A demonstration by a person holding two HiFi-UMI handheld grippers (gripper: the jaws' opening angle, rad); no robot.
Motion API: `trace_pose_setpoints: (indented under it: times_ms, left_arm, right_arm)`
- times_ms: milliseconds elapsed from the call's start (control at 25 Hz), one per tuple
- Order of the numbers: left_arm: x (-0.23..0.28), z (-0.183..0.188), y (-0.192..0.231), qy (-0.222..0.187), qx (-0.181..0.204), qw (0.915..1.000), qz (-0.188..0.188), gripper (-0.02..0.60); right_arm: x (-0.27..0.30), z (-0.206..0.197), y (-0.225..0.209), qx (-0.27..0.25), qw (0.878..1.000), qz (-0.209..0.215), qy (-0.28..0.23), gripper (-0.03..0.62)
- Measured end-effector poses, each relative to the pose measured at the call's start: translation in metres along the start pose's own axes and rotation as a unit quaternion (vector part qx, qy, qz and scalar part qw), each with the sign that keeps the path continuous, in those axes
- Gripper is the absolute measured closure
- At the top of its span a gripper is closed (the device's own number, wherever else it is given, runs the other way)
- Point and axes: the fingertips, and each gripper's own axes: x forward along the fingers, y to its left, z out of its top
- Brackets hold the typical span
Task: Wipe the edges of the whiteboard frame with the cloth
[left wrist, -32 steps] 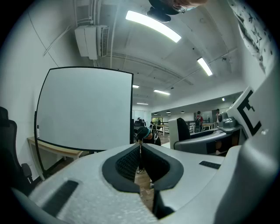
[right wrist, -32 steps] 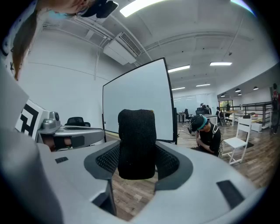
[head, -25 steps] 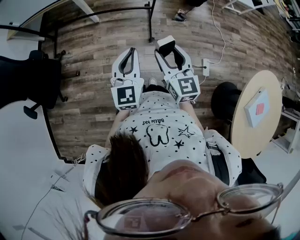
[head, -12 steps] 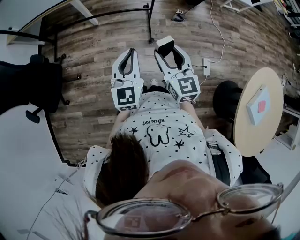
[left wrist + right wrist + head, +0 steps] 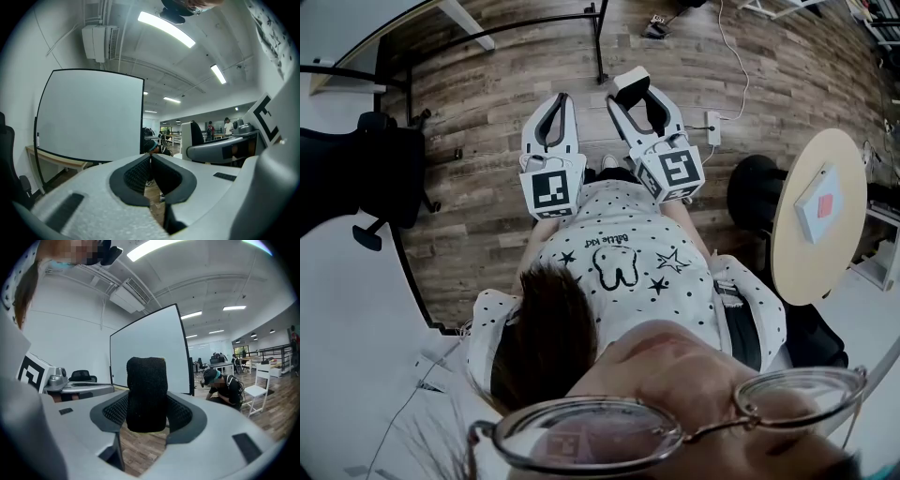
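Observation:
In the left gripper view the whiteboard (image 5: 89, 117) stands ahead on the left, a white panel in a thin black frame (image 5: 142, 117). The whiteboard (image 5: 150, 352) also shows in the right gripper view, beyond the jaws. My right gripper (image 5: 147, 398) is shut on a folded black knit cloth (image 5: 146, 373), which stands up between the pads. My left gripper (image 5: 150, 157) is shut with nothing in it. In the head view the left gripper (image 5: 555, 98) and the right gripper (image 5: 631, 89) are held side by side in front of the person's torso, above the wooden floor.
A round wooden table (image 5: 797, 253) with a flat box (image 5: 820, 206) stands at the right. A black stool (image 5: 755, 192) is next to it. A black office chair (image 5: 356, 173) is at the left. A person (image 5: 225, 385) crouches by a white chair (image 5: 260, 390).
The head view has shifted slightly. Both grippers stay side by side, nudged a little up in the picture. The cloth stays held.

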Motion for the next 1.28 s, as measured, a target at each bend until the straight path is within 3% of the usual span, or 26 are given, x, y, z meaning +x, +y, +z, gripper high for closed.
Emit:
trace_pose_setpoints:
  times_ms: [600, 920, 1280]
  left_arm:
    - [0.017, -0.010, 0.014, 0.016, 0.000, 0.9988, -0.046, 0.561]
    - [0.048, -0.008, 0.025, 0.018, -0.006, 0.9991, -0.038, 0.561]
    - [0.116, 0.006, 0.038, 0.009, -0.009, 0.9998, -0.017, 0.561]
  right_arm:
    - [0.015, -0.012, 0.003, 0.031, 0.999, -0.032, 0.008, 0.362]
    - [0.043, -0.007, -0.013, 0.033, 0.999, -0.017, 0.012, 0.362]
    - [0.094, 0.015, -0.063, 0.018, 1.000, 0.006, 0.008, 0.362]
